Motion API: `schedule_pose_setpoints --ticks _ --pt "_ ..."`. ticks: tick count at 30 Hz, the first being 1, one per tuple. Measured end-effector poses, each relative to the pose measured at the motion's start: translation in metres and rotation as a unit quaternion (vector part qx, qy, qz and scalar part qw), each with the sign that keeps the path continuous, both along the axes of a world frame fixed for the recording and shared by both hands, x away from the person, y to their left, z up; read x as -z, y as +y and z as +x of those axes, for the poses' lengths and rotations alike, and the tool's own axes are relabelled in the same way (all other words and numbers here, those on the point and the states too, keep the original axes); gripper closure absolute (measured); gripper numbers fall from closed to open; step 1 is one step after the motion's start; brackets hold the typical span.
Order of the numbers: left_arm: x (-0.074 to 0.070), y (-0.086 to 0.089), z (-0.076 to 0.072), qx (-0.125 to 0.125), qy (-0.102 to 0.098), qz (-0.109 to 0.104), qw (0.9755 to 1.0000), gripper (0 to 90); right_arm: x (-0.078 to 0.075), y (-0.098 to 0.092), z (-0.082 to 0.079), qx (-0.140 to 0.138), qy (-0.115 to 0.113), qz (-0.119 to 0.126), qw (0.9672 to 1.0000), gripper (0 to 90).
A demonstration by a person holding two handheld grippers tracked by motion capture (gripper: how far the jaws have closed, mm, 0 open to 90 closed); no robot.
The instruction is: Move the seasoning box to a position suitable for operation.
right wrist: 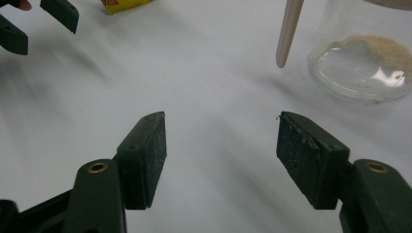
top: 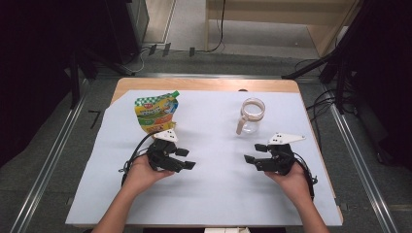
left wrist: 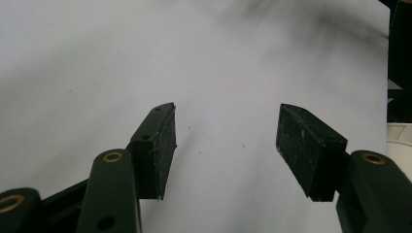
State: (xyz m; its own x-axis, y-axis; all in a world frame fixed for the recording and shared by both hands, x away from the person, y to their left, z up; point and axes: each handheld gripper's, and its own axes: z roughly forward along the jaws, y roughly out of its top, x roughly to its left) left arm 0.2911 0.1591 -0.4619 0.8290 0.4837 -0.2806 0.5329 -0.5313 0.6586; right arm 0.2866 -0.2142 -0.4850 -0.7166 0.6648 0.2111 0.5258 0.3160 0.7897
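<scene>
A pale sheet [top: 214,184] is spread over a wooden table [top: 204,85] in a dim room with grey flooring and dark stands at the sides. On the far left of the sheet a yellow and green spouted pouch [top: 156,112] is stood upright, its cap on; on the far right a clear glass jar [top: 251,116] is placed, with a beige handle [top: 241,125] hanging down its near side. The two are well apart.

Nothing appears to have been started: neither the pouch nor the jar is touched, and picking up, opening and pouring all seem left to be done.

The left gripper [top: 187,159] is held just near of the pouch, its jaws spread and empty. The right gripper [top: 254,153] is held near of the jar, likewise released with nothing between its jaws.

A thin layer of pale residue on the jar's bottom is shown in the right gripper view [right wrist: 362,65], which cannot be made out from the high view. The relation of both grippers to pouch and jar is given by the high view. Bare sheet between the pads [left wrist: 163,145] is shown in the left gripper view.
</scene>
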Motion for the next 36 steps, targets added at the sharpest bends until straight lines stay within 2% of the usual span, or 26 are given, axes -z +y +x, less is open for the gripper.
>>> schedule_pose_setpoints --ticks 7,8,9,13,15,16,20,21,27,32,34,36 --pt "0.000 0.001 0.000 0.000 -0.001 0.001 1.0000 40.4 0.000 -0.007 0.015 0.025 -0.003 0.010 0.9996 36.4" --pt "0.000 0.001 0.000 -0.001 -0.001 0.002 1.0000 40.4 -0.001 -0.009 0.017 0.031 -0.005 0.016 0.9994 36.8" --pt "0.000 0.001 0.000 -0.001 -0.002 0.002 1.0000 40.4 -0.001 -0.011 0.020 0.036 -0.017 0.019 0.9990 37.3" --pt "0.000 0.001 -0.002 -0.002 -0.003 0.002 1.0000 40.4 -0.002 -0.016 0.032 0.052 -0.014 0.018 0.9984 37.0" --pt "0.000 0.002 -0.003 -0.001 -0.005 0.004 1.0000 40.3 -0.002 -0.019 0.040 0.064 -0.021 0.019 0.9976 36.9" --pt "0.000 0.003 -0.003 -0.002 -0.006 0.003 1.0000 40.3 -0.002 -0.022 0.048 0.072 -0.009 0.025 0.9970 35.6" --pt "0.000 0.005 -0.004 -0.003 -0.007 0.003 1.0000 40.4 -0.001 -0.026 0.057 0.086 -0.019 0.018 0.9960 35.2" --pt "0.000 0.005 -0.004 -0.003 -0.007 0.003 1.0000 40.4 0.001 -0.028 0.064 0.093 -0.014 0.016 0.9954 34.3" --pt "0.000 0.007 -0.006 -0.006 -0.008 0.001 1.0000 40.3 0.009 -0.034 0.081 0.113 -0.015 0.010 0.9935 31.9" --pt "0.002 0.007 -0.008 -0.008 -0.006 0.003 0.9999 40.3 0.013 -0.031 0.094 0.115 -0.011 0.018 0.9932 28.4" --pt "0.002 0.007 -0.008 -0.006 -0.006 0.005 0.9999 40.2 0.016 -0.027 0.099 0.105 -0.006 0.034 0.9939 23.4" --pt "0.003 0.007 -0.008 -0.007 -0.005 0.004 0.9999 40.1 0.019 -0.020 0.105 0.099 -0.001 0.033 0.9945 20.6"
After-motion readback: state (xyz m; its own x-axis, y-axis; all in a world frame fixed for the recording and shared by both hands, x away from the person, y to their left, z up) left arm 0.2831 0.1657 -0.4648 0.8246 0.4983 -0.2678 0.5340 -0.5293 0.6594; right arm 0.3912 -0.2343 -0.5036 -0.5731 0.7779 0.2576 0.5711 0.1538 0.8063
